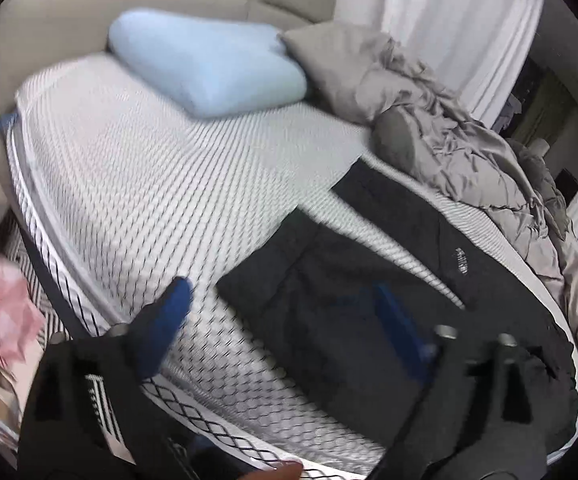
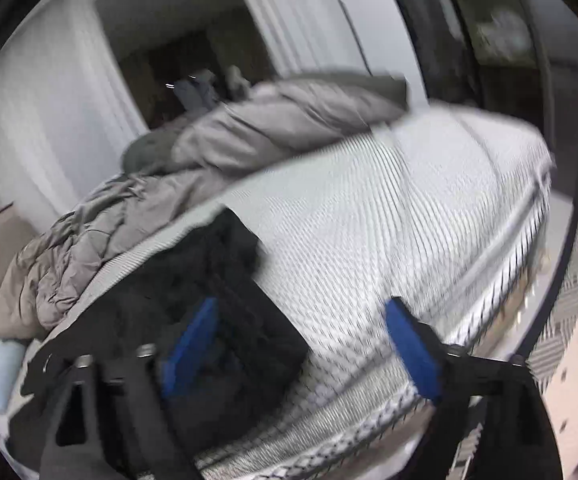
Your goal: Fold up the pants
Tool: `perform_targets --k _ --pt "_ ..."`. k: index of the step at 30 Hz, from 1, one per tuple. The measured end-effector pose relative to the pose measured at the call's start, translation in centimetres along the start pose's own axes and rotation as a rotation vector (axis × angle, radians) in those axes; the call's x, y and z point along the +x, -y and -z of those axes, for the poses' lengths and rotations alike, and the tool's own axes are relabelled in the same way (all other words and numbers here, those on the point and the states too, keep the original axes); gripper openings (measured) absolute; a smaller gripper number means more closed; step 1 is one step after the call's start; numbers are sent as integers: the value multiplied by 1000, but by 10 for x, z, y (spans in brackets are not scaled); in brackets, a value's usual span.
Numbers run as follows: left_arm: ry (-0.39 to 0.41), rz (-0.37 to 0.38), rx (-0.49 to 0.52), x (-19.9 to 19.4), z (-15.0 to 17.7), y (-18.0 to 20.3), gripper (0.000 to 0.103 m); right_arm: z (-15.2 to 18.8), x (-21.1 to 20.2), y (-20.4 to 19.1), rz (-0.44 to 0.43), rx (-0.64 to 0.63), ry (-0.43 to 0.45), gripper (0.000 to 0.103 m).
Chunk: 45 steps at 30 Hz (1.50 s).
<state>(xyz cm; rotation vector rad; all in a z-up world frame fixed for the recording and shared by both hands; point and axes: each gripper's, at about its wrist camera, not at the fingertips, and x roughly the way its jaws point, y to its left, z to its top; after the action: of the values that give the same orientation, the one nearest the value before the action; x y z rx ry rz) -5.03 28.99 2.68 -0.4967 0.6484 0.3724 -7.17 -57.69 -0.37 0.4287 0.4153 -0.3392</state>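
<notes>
Bare mattress (image 1: 137,168), black pants (image 1: 369,280), left gripper (image 1: 285,312) and right gripper (image 2: 301,336) wide open, empty

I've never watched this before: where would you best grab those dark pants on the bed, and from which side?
Probably the near corner of the pants, approached from the bed's near edge. There the cloth ends in a flat, free edge on the mattress, so open tongs could slide one finger under it. The far end lies close to the grey blanket.
</notes>
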Motion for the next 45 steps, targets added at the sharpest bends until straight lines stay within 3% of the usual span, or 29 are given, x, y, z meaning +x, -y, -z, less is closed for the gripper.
perform_targets --k 1,5,7,10,11,13,15,18,20,21,24,27,31,36,39,41,43,45 --pt "10 21 16 -4 -5 9 102 -4 -2 -8 -24 -20 8 102" --pt "15 114 63 6 -23 57 102 -19 4 -54 -164 -80 -8 103" --pt "-27 151 73 26 -28 83 102 -24 18 -80 -231 -114 -26 103" --pt "-143 213 7 76 -34 107 101 -26 45 -114 -271 -148 -68 103" --pt "-178 222 -19 91 -34 110 98 -27 51 -121 -279 -154 -78 103" --pt "-267 227 -79 125 -39 115 79 -30 67 -135 -304 -159 -103 103" --pt "-331 259 -105 153 -43 122 77 -33 76 -141 -322 -159 -111 103" --pt "-408 253 -169 193 -42 125 65 -38 91 -140 -340 -165 -121 103" --pt "-404 239 -221 212 -41 125 37 -40 101 -136 -341 -143 -129 103" --pt "-382 220 -246 217 -43 123 1 -42 109 -133 -341 -119 -139 103" --pt "-319 253 -319 209 -55 100 0 -46 117 -120 -303 -109 -160 103" --pt "-228 137 -278 195 -74 89 0 -61 125 -106 -222 -155 -166 103" --pt "-234 90 -206 201 -73 98 0 -86 164 -102 -193 -173 -287 102" --pt "-237 73 -180 205 -70 110 0 -113 246 -125 -231 -155 -453 83" --pt "-237 74 -186 207 -69 112 0 -114 309 -133 -150 -168 -543 76" --pt "-233 73 -184 206 -68 110 0 -103 340 -137 -123 -194 -629 23" --pt "-230 78 -177 205 -69 110 0 -100 348 -143 -116 -249 -637 17" --pt "-217 84 -162 202 -70 108 0 -112 334 -151 -168 -307 -535 5"
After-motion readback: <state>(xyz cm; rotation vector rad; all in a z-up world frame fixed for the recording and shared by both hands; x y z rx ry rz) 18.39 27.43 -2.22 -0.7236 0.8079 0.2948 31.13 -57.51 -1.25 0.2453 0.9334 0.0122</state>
